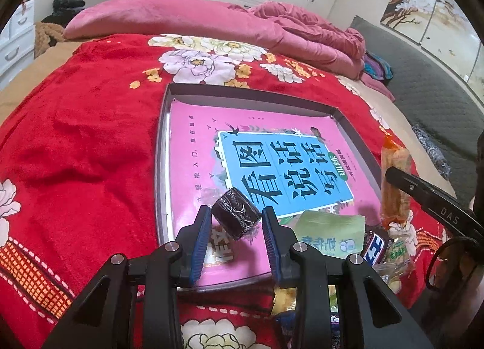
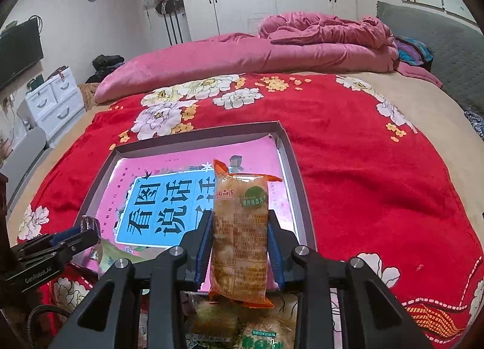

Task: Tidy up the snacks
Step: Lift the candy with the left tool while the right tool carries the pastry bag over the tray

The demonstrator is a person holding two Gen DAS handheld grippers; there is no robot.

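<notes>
My left gripper point(image 1: 236, 222) loosely brackets a dark foil-wrapped round snack point(image 1: 236, 217) in the shallow grey tray point(image 1: 161, 149) lined with a pink book point(image 1: 193, 137); my right gripper point(image 2: 239, 237) clamps an orange-wrapped cracker packet point(image 2: 240, 228).

The left gripper point(image 1: 236, 222) hangs spread over a shallow grey tray point(image 1: 242, 93) lined with a pink book; a dark, foil-wrapped round snack point(image 1: 236, 213) lies between its fingers, seemingly untouched.

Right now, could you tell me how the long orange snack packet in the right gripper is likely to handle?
The orange snack packet stands upright between the right gripper fingers without sagging, so it is probably fairly stiff. Its glossy wrapper may slip. The pale pieces inside look brittle; squeezing harder could crush them.
</notes>
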